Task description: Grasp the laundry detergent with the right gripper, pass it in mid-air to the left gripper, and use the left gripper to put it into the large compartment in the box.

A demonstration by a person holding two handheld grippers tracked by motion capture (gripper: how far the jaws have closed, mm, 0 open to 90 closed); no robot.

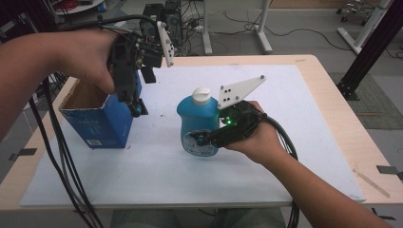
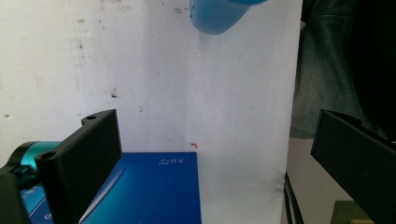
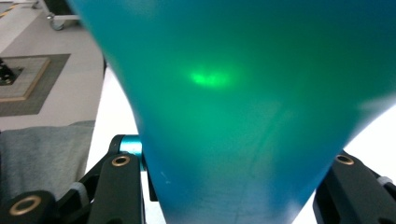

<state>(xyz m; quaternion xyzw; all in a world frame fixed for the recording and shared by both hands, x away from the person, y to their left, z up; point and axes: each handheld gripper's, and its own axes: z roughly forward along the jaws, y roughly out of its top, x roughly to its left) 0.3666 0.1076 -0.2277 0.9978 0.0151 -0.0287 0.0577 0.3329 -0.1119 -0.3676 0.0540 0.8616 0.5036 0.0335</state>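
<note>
The right gripper (image 1: pixel 205 138) was clamped on the blue bottle (image 1: pixel 197 124), which stood beside the open blue box (image 1: pixel 97 118) on the surface (image 1: pixel 285 118), not yet inside. Above the box's near corner, the left gripper (image 1: pixel 137 105) hovered, jaws apart and empty. Packing seemingly remained.

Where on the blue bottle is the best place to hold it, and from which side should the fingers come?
Probably the wide lower body of the blue bottle, from the side, as the right gripper does now. The bottle stands upright, its flanks give the fingers broad faces, and the white cap is narrow and rounded.
</note>
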